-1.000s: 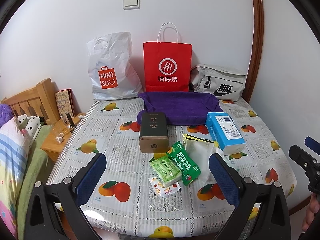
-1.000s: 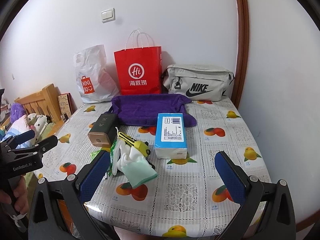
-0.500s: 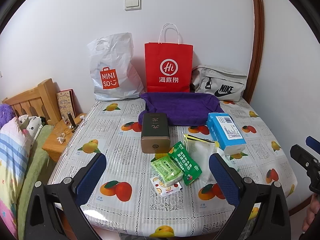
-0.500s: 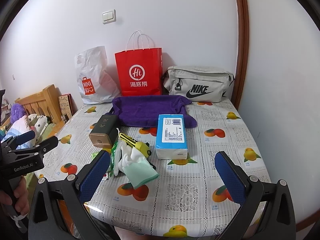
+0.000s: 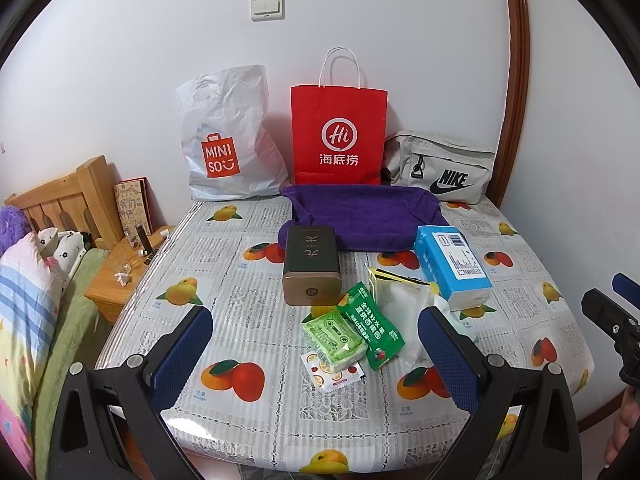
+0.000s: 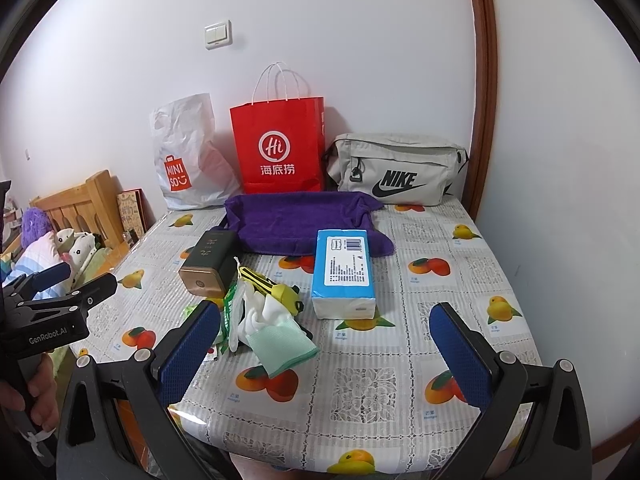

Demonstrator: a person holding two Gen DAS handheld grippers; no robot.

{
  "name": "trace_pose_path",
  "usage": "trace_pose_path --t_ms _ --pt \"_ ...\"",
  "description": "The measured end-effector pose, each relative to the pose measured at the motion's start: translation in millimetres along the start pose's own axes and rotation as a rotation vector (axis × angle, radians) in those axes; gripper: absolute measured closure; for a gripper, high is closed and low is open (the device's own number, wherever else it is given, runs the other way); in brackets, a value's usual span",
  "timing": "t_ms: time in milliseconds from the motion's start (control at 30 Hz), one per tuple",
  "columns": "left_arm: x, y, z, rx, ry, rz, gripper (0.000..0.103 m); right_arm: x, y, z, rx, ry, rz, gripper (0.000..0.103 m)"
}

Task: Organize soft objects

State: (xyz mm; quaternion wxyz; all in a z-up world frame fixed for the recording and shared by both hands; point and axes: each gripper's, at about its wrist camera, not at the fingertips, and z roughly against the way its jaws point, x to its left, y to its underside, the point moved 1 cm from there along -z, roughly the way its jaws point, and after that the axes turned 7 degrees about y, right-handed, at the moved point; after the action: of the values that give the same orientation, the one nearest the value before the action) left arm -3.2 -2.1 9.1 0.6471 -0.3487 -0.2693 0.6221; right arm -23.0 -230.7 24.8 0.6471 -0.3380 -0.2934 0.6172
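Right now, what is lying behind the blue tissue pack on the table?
Directly behind the blue tissue pack lies the purple towel, whose corner is hidden by it. Further back, the grey Nike bag stands against the wall.

On the worktop (image 5: 248,304), three bags (image 5: 338,132) stood at twelve o'clock, the towel (image 5: 360,216) before them; tissue pack (image 5: 452,268) at two, tin (image 5: 312,266) at center.

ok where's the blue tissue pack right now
The blue tissue pack lies on the table's right half, its far end on the purple towel, right of the gloves.
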Motion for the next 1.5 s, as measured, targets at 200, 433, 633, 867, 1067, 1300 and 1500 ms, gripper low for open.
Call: trace_pose_path --t_ms 200,433,633,867,1067,1300,1500 --pt "0 1 -1 -0.002 -0.002 -0.001 0.000 0 -1 0 0.000 -0.002 -0.002 0.000" --pt "1 1 1 -0.004 0.001 -0.001 0.000 0 -1 0 -0.002 -0.004 -0.005 0.000" --pt "2 0 4 -0.005 0.001 0.000 0.000 0 1 0 0.001 -0.003 -0.006 0.000" --pt "5 -1 6 -0.004 -0.019 -0.004 0.000 0 1 0 -0.004 -0.002 -0.005 0.000" --pt "10 -1 3 0.008 -0.016 0.000 0.000 6 2 -12 0.004 -0.027 0.000 0.000" --pt "20 9 -37 0.088 -0.015 0.022 0.000 10 13 -39 0.032 -0.065 0.013 0.000" --pt "21 25 -72 0.151 -0.007 0.022 0.000 13 28 -71 0.094 -0.111 0.016 0.000"
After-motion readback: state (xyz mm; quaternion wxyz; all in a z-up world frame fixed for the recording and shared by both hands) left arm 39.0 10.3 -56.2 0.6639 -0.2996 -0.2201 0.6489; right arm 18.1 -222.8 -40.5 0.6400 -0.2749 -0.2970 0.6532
